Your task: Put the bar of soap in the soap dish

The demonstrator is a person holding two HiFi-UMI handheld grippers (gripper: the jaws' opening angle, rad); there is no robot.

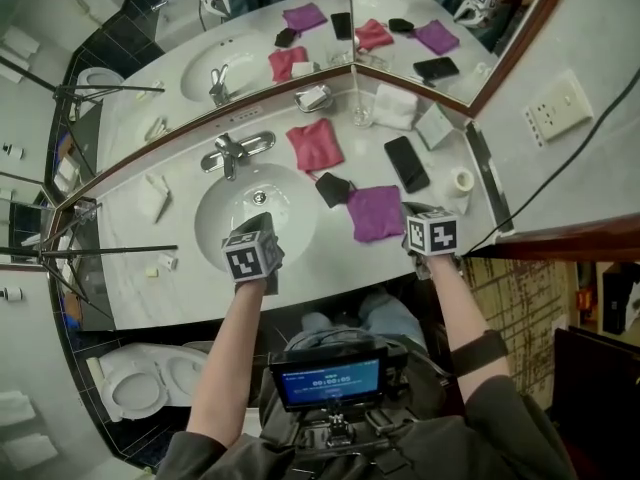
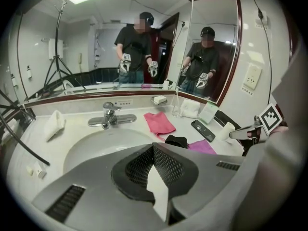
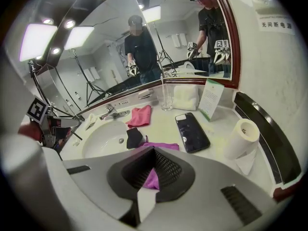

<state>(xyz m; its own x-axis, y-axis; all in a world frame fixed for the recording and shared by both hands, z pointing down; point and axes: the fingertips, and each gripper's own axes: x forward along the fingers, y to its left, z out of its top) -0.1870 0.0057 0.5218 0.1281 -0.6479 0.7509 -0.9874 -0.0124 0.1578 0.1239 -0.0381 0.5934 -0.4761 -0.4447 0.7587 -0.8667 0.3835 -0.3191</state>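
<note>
A metal soap dish (image 1: pixel 314 97) stands at the back of the counter by the mirror, with a white bar in it; the left gripper view shows the soap dish (image 2: pixel 159 99) beyond the pink cloth. My left gripper (image 1: pixel 262 222) hovers over the near rim of the sink basin (image 1: pixel 215 218), shut and empty. In its own view the left gripper (image 2: pixel 154 150) points across the basin toward the faucet. My right gripper (image 1: pixel 416 210) is at the counter's front right, by the purple cloth (image 1: pixel 375 212), shut and empty. In its own view the right gripper (image 3: pixel 155 154) sits over that purple cloth (image 3: pixel 152 178).
A faucet (image 1: pixel 232 152), pink cloth (image 1: pixel 315 144), black cloth (image 1: pixel 333 188), phone (image 1: pixel 406 163), toilet roll (image 1: pixel 460 180), glass (image 1: pixel 362 115), folded white towel (image 1: pixel 394 105) and card (image 1: pixel 435 126) occupy the counter. A white washcloth (image 1: pixel 153 198) and small white items (image 1: pixel 165 262) lie left. Tripod legs cross there.
</note>
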